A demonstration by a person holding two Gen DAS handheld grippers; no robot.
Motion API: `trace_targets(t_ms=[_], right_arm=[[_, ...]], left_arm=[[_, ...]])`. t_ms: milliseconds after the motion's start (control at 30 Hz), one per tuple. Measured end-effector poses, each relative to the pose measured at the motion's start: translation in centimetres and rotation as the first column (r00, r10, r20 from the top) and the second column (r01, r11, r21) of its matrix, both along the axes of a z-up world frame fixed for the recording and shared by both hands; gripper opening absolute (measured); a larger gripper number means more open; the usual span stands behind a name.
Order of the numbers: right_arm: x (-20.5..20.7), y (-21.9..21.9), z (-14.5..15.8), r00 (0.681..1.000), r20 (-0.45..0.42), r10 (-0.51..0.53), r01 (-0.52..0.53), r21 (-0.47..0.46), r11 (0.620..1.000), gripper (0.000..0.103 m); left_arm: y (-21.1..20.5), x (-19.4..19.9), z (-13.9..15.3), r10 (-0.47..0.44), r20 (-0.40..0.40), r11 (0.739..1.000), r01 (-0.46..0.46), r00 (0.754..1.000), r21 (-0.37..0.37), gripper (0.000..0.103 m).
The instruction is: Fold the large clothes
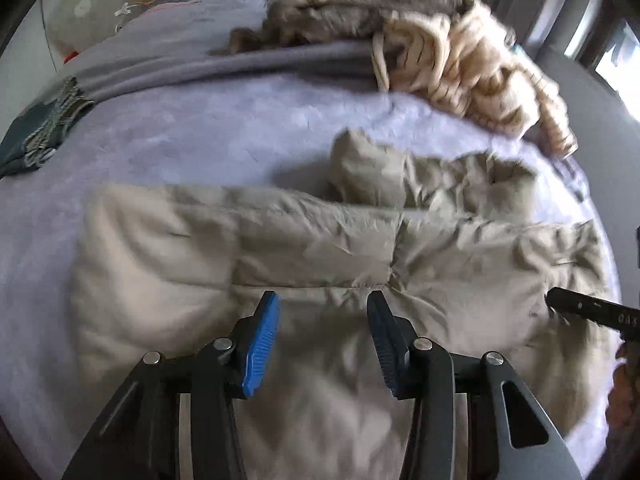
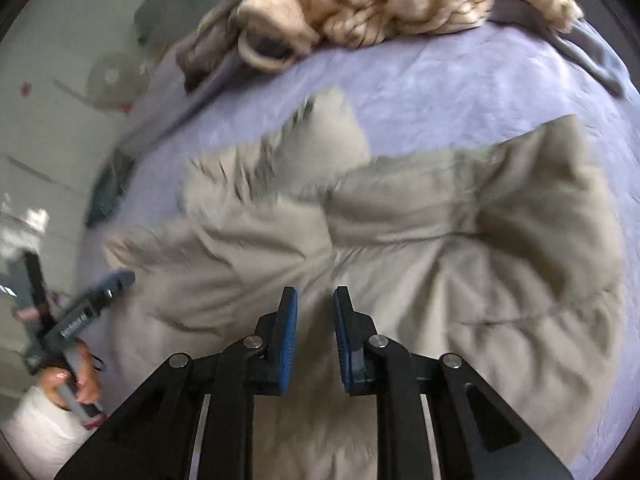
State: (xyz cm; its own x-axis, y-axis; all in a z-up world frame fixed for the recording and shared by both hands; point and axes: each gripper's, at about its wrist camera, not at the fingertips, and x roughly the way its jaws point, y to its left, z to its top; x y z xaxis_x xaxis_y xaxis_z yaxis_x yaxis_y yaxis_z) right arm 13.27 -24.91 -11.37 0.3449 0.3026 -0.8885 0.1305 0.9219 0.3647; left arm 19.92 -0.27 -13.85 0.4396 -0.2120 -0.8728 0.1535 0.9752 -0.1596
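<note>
Lavender-covered bed [image 1: 200, 148], filling most of both views. Spread across its near half: beige padded coat [image 1: 280, 264], crumpled, one sleeve lying loose towards the far side. Along the far edge: cream chunky-knit throw [image 1: 472, 64], beside something grey, perhaps fur. Above the coat: left tongs [image 1: 324, 308] spread wide, gripping nothing; right tongs [image 2: 316, 300] parted, also empty.

Below my claws lies a beige quilted puffer coat [image 1: 280, 264], spread wide and crumpled across the lavender bed cover [image 1: 200, 132]. Its body lies mostly flat with stitched panels showing, while one sleeve [image 2: 532, 184] angles outward and another part bunches up toward the far side.
</note>
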Motion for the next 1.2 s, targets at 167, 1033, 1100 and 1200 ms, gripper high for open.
trace_targets(t_ms=[167,1033,1100,1200], right_arm=[[1.6,-0.5,-3.7,0.998,0.002,-0.062,0.062,-0.004,0.998,0.007],[4.4,-12.5,-5.0,0.960,0.026,-0.279,0.280,-0.139,0.950,0.003],[4.1,-12.5,-4.3,0.955,0.007,-0.297,0.295,-0.136,0.946,0.008],[4.1,-12.0,-3.0,0.949,-0.011,-0.316,0.311,-0.152,0.938,0.018]], left_arm=[[-1.4,2.0,-3.1,0.042,0.022,0.998,-0.043,0.999,0.052,0.049],[9.5,6.4,-5.4,0.328,-0.030,0.941,-0.324,0.944,0.093,0.093],[9.6,6.0,-4.2,0.328,-0.027,0.939,-0.323,0.944,0.117,0.093],[9.5,5.1,-2.2,0.299,-0.007,0.943,-0.294,0.954,0.158,0.093]])
